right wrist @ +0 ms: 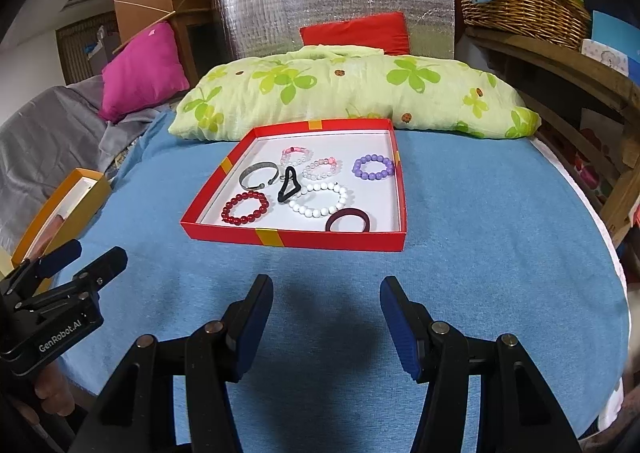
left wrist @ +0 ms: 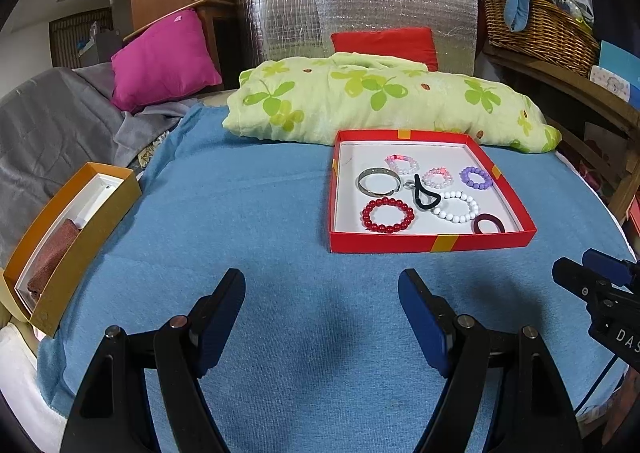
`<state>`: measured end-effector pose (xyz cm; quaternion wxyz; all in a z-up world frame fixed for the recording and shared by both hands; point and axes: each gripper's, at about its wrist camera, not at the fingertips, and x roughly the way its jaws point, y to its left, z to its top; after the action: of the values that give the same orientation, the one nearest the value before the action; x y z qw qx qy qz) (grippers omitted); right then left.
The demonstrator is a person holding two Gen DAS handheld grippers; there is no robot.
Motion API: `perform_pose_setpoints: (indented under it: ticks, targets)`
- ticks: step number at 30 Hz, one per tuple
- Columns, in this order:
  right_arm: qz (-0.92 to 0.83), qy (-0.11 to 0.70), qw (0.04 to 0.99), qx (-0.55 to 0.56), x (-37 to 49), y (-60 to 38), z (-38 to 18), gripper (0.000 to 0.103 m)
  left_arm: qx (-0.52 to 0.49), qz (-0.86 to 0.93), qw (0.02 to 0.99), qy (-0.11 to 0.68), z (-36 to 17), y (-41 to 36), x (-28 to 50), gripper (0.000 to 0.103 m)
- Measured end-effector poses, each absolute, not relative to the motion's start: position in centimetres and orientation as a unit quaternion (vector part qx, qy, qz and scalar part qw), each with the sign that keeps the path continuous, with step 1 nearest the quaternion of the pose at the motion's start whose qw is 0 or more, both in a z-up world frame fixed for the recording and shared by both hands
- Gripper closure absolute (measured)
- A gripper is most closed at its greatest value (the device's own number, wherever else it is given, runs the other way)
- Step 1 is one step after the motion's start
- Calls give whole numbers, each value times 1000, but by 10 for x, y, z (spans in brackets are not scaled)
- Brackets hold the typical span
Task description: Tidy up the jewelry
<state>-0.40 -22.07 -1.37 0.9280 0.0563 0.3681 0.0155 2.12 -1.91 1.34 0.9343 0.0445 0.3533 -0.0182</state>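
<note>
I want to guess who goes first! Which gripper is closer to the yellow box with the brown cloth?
Left. The left gripper hovers just right of the yellow box; the right gripper sits farther right, facing the red tray.

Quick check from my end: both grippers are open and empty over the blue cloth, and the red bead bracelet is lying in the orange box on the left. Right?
Not quite. The red bead bracelet lies in the red tray, not the orange box, as the right wrist view shows. The rest holds: the left gripper and right gripper are open and empty over the blue cloth.
</note>
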Motion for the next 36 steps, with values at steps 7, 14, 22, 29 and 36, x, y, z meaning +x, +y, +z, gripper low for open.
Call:
perform_pose_setpoints:
  ticks: [7,14,22,29,36]
  targets:
    - [16,368,928,57,-4,-220,-14,43,44,-17,935,352,14,-19,21,24]
    - [17,366,929,54,-4,-219,-13,43,46,-16,936,348,16,-20,19,24]
    - [17,366,929,54,-5,-219,-13,43,46,-16,936,348,16,-20,19,24]
    - [17,365,929,54,-5,-218,-13,43,46,-13,937,347,16,-20,19,24]
    - [16,366,929,54,-5,-218,-12,43,48,-13,937,346,16,-21,19,23]
